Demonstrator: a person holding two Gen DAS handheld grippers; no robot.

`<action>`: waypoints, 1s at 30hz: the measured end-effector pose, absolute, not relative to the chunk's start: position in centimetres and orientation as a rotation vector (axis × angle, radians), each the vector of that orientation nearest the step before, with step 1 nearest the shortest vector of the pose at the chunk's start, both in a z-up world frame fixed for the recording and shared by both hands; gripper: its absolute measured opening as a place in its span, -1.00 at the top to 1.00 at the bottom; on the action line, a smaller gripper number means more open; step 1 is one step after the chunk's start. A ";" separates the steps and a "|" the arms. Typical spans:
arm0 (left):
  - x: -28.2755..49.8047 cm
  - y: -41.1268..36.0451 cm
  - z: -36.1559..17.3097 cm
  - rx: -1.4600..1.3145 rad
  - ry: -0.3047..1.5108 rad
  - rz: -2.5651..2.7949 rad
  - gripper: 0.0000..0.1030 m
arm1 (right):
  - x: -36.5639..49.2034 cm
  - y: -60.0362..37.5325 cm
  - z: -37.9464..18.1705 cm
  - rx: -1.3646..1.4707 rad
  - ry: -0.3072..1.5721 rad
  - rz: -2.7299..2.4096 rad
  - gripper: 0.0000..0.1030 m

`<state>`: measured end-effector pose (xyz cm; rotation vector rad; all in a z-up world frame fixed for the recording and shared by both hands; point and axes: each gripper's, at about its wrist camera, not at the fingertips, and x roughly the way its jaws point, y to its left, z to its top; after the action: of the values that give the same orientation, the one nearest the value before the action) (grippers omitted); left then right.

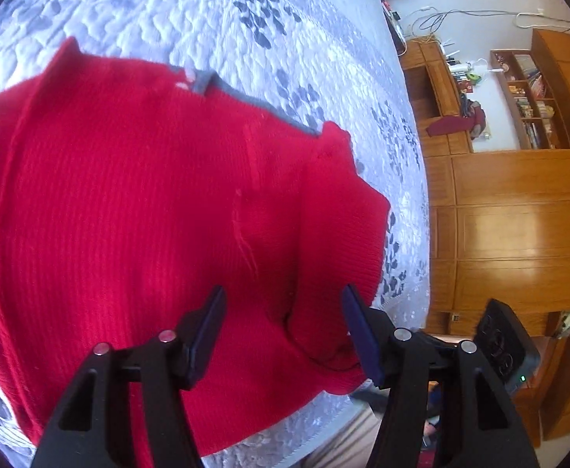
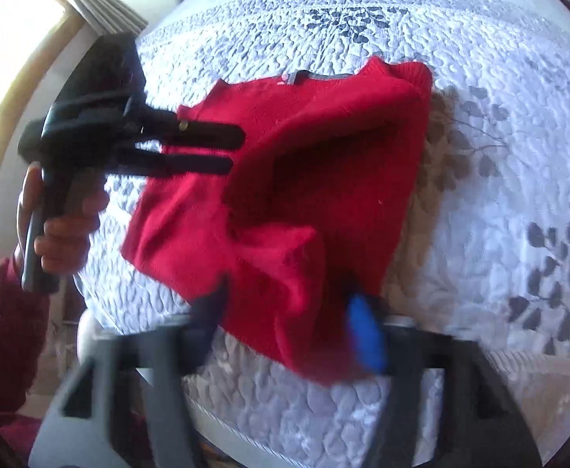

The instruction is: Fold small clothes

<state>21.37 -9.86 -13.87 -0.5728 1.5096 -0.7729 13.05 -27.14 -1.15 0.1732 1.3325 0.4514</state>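
**Folding a red knit: right claw over the near hem**

Lying on a pale quilted bedspread (image 2: 480, 202), the red sweater (image 2: 285, 179) fills the middle of the right wrist view, its grey-trimmed neckline (image 2: 316, 76) toward the top of the frame and its hem toward the bottom. One side is already doubled over, and a loose flap of knit bunches at the lower centre.

The right gripper (image 2: 285, 331) sits at the bottom of that frame, blurred, with the hem corner lying between its two fingers. The jaws look parted and I cannot see the pads pressing the cloth, so I judge it open, not yet gripping.

In the same view the left gripper (image 2: 234, 148) comes in from the left, held by a hand (image 2: 62, 230) in a dark red sleeve. In its own wrist view its jaws stand clearly apart above the sweater body (image 1: 148, 195), holding nothing.

The relation that matters: the garment's long axis runs from bottom to top of the right view, straight away from the right claw, which is the nearer one to the hem. A fold would likely carry that hem upward toward the neckline, with the left claw placed to steady the body.
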 end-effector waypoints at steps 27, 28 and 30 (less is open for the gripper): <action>21.3 -23.6 -9.1 0.236 1.254 -0.603 0.18 | 11.4 -31.4 -0.1 0.360 1.323 0.467 -0.17; 22.0 -22.2 -9.4 0.154 1.284 -0.599 0.40 | 11.3 -31.8 0.0 0.364 1.323 0.470 -0.17; 22.8 -19.8 -9.7 0.042 1.312 -0.592 0.57 | 11.2 -31.8 -0.3 0.371 1.323 0.472 -0.17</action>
<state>22.82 -19.77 -9.66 0.0424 1.3122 -0.5924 11.22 -31.81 -0.27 0.3713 1.3233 0.4721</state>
